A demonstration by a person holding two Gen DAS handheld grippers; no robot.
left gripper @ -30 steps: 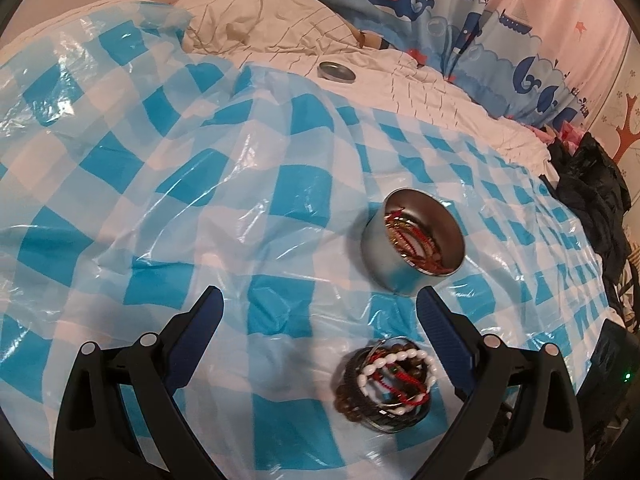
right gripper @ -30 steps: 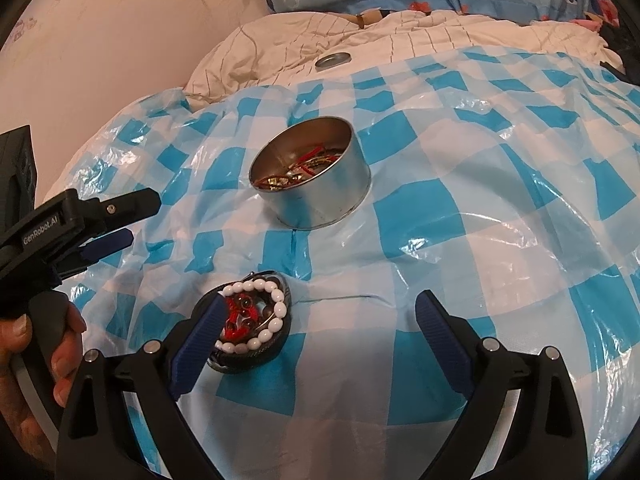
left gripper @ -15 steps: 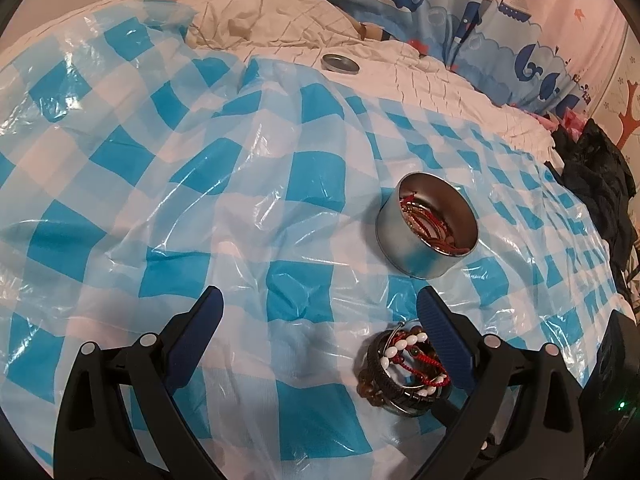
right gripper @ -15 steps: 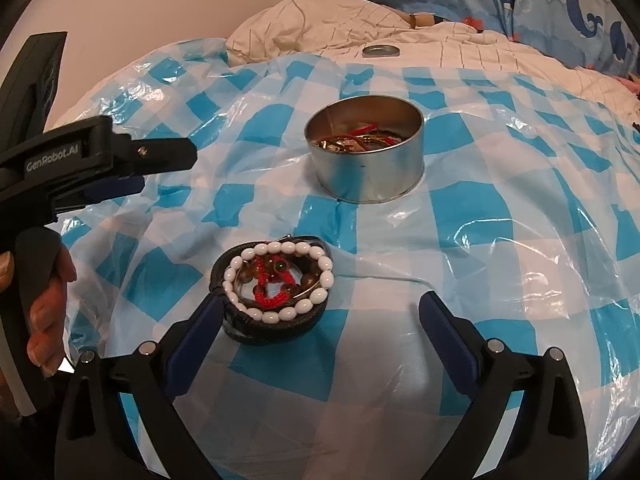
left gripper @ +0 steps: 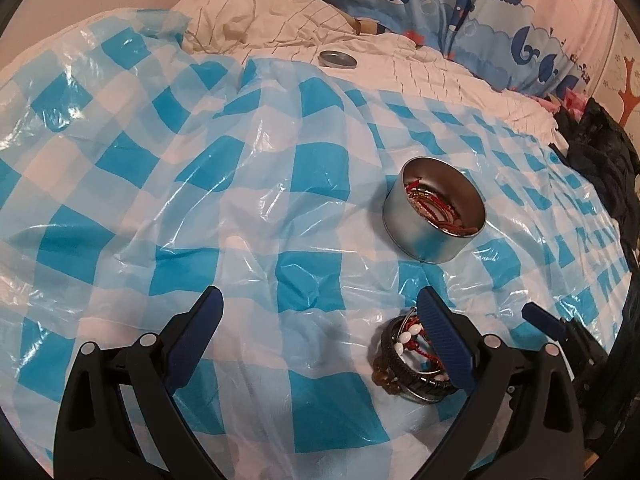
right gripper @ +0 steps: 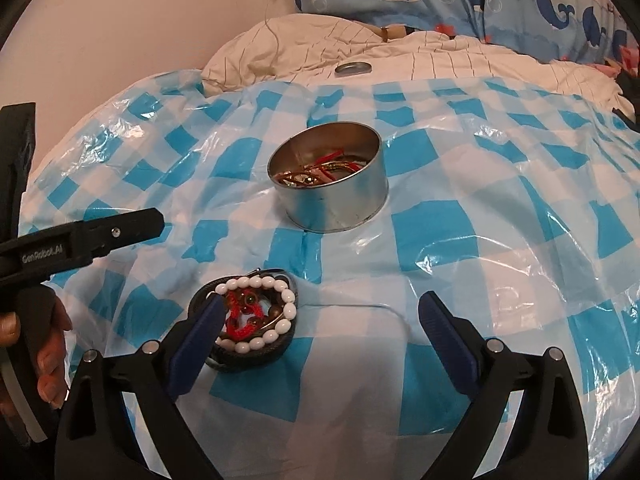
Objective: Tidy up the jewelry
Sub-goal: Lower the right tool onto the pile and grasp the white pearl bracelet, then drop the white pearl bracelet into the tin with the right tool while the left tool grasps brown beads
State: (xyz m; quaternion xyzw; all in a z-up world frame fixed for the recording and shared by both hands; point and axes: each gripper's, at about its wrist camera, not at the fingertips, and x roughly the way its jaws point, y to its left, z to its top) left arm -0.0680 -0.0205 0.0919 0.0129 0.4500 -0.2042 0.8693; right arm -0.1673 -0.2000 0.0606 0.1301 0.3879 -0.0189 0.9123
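Hovering wide open and empty, the right gripper (right gripper: pixel 318 318) and left gripper (left gripper: pixel 318 312) flanked the bracelet pile (right gripper: pixel 246 322) just before the tin (right gripper: pixel 330 178); centring one bracelet between fingers seemed wise.

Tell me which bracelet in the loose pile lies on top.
The white-bead bracelet tops the pile, ringing a red cord one; the dark bands lie beneath. It's the only white one, beside the right gripper.

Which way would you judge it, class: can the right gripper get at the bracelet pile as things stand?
Probably yes. The right gripper is open, and the bracelet pile lies uncovered on the checked sheet by its left finger; nothing blocks it.
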